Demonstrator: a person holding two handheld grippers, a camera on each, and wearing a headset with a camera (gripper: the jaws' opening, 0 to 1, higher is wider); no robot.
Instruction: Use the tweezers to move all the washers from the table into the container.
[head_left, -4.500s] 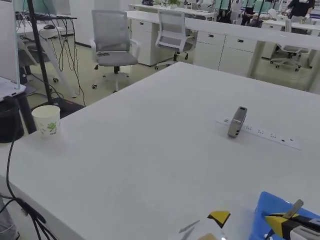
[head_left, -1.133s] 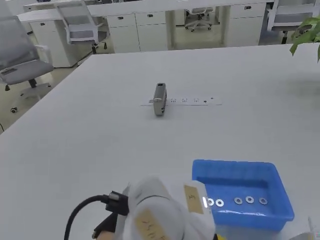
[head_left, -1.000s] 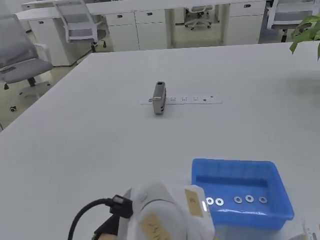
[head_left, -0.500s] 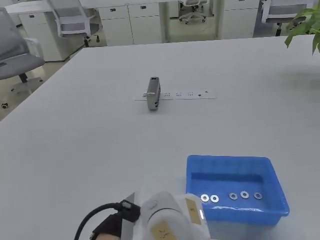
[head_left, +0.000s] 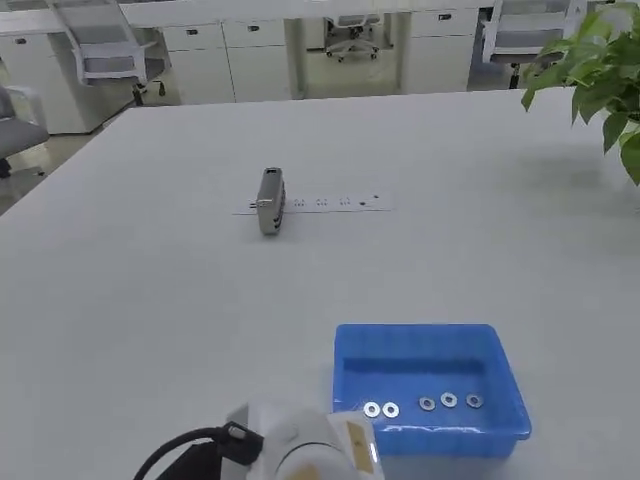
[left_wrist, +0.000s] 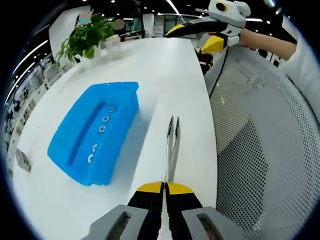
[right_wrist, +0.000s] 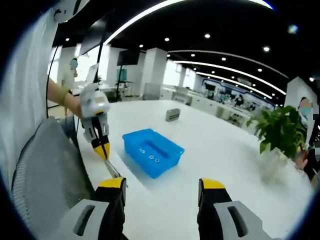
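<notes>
Standing beyond the container (head_left: 450, 440): grey device (head_left: 270, 201), socket strip (head_left: 335, 204), plant (head_left: 590, 70).

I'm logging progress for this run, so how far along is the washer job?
Done: five washers lie inside the blue container. In hand: the left gripper is shut on the tweezers, whose tips look empty; the right gripper is open and holds nothing. Left: I cannot tell whether any washer is on the table, so the job may be near its end.

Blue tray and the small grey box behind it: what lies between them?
Nothing: in the head view, bare white table separates the blue tray from the grey box.
</notes>
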